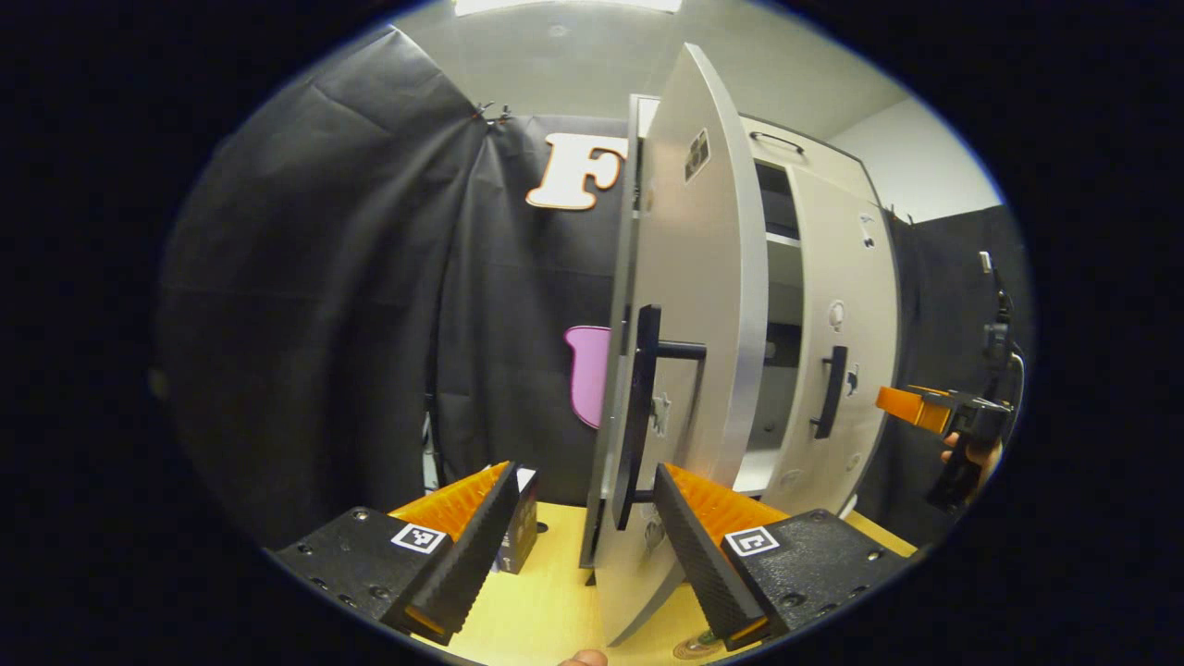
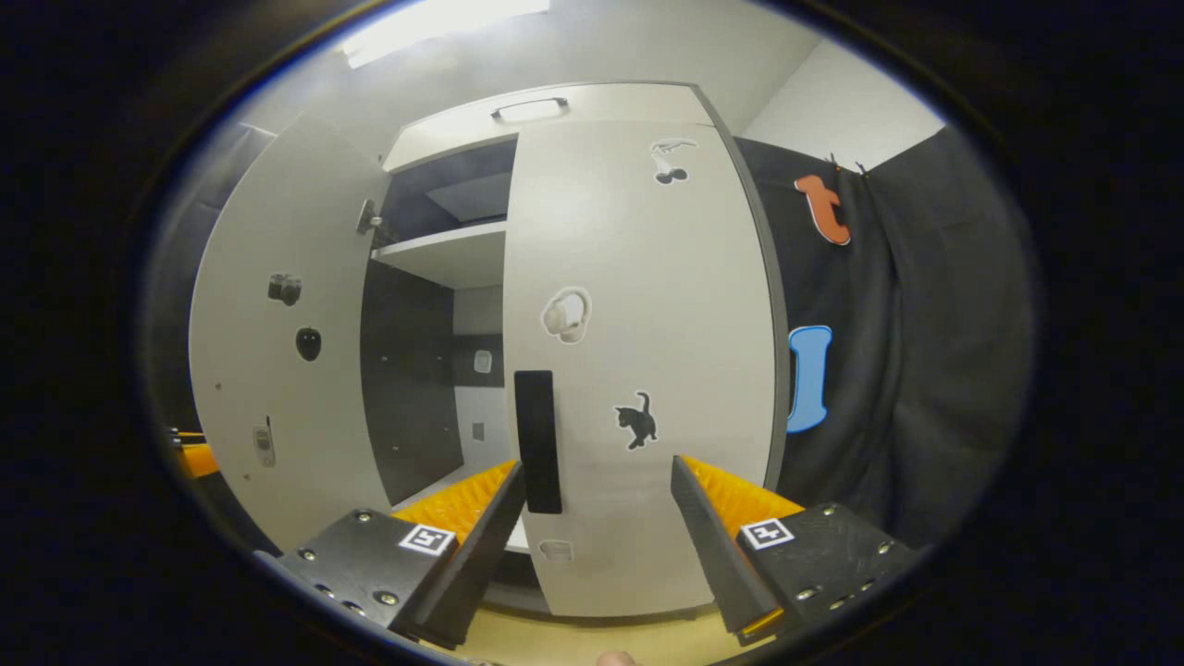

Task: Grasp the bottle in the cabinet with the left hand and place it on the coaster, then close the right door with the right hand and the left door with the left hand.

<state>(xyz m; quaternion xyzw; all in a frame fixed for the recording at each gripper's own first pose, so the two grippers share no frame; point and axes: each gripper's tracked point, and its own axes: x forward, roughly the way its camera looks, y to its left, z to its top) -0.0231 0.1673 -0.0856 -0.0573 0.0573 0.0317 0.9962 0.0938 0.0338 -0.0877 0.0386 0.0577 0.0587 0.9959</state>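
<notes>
The white cabinet's left door (image 1: 689, 277) stands partly open and shows nearly edge-on, its black handle (image 1: 646, 407) facing me. My left gripper (image 1: 585, 481) is open, with the door's lower edge and handle between its spread fingers; contact cannot be told. The right door (image 2: 638, 351) is closed flat, and its black handle (image 2: 537, 442) sits just ahead of my open right gripper (image 2: 598, 464). In the right gripper view the left door (image 2: 277, 370) swings out, baring a shelf (image 2: 444, 250). A round edge, perhaps the coaster (image 1: 696, 647), peeks out under my right finger.
A small dark box (image 1: 518, 532) stands on the yellow tabletop (image 1: 546, 610) left of the open door. Farther right, a hand holds the right gripper (image 1: 934, 412) in front of the closed right door (image 1: 846, 305). Black cloth walls surround the cabinet.
</notes>
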